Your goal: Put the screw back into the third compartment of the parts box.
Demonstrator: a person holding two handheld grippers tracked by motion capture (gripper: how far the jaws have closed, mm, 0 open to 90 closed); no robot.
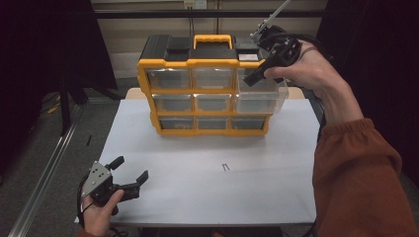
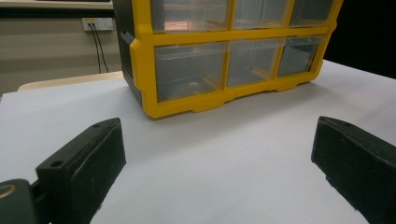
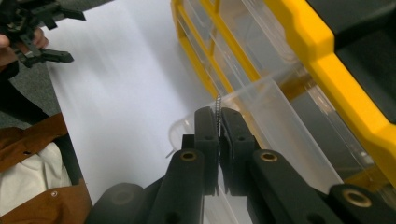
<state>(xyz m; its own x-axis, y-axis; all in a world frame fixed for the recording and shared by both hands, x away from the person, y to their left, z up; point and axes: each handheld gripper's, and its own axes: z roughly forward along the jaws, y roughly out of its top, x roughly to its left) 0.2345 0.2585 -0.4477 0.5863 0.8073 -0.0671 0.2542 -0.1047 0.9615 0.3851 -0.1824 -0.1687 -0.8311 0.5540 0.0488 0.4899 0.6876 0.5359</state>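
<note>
The right gripper (image 3: pixel 218 122) is pinching a thin strip of staples (image 3: pixel 218 106), jaws nearly closed on it, and holding it over the pulled-out top right drawer (image 1: pixel 261 94) of the organizer (image 1: pixel 207 89), probably to drop it in. The left gripper (image 1: pixel 129 173) is resting wide and empty on the table (image 1: pixel 207 192) in front of the organizer, out of the way.
</note>
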